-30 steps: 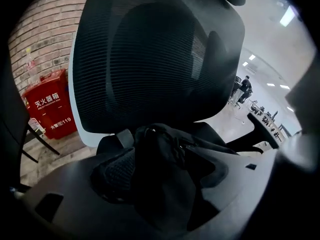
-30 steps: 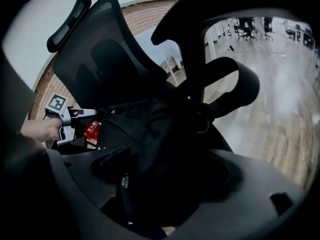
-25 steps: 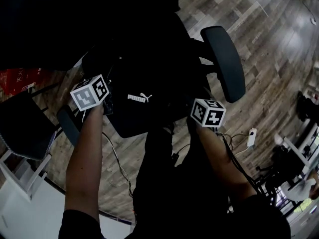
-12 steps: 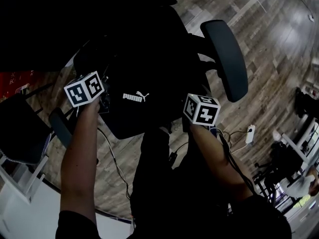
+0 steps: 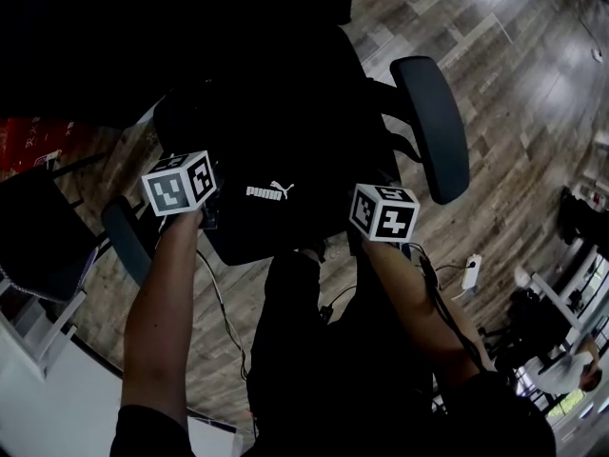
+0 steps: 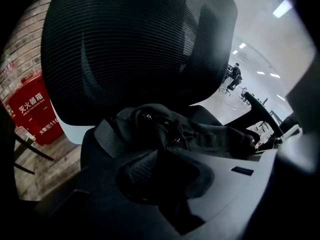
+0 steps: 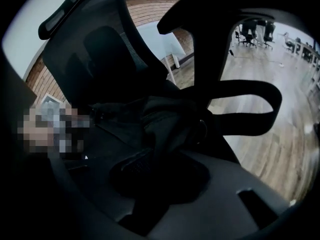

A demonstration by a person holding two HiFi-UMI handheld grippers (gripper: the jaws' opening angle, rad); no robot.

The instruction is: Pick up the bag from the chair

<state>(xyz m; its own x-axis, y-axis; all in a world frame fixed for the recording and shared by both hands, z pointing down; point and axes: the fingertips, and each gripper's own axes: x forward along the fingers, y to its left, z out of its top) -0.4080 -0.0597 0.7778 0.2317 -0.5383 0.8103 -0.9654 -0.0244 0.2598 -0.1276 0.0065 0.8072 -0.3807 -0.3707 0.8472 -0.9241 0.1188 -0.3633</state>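
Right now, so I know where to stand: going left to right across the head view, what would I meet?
One armrest, left hand-held gripper, bag, right hand-held gripper, second armrest, white power strip on the floor.

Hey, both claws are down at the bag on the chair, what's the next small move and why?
Probably lift both claws straight up together, slowly. The bag lies on the chair seat, its fabric runs into the right claw, and the left claw looks closed on a fold too, so raising evenly should free it between the armrests.
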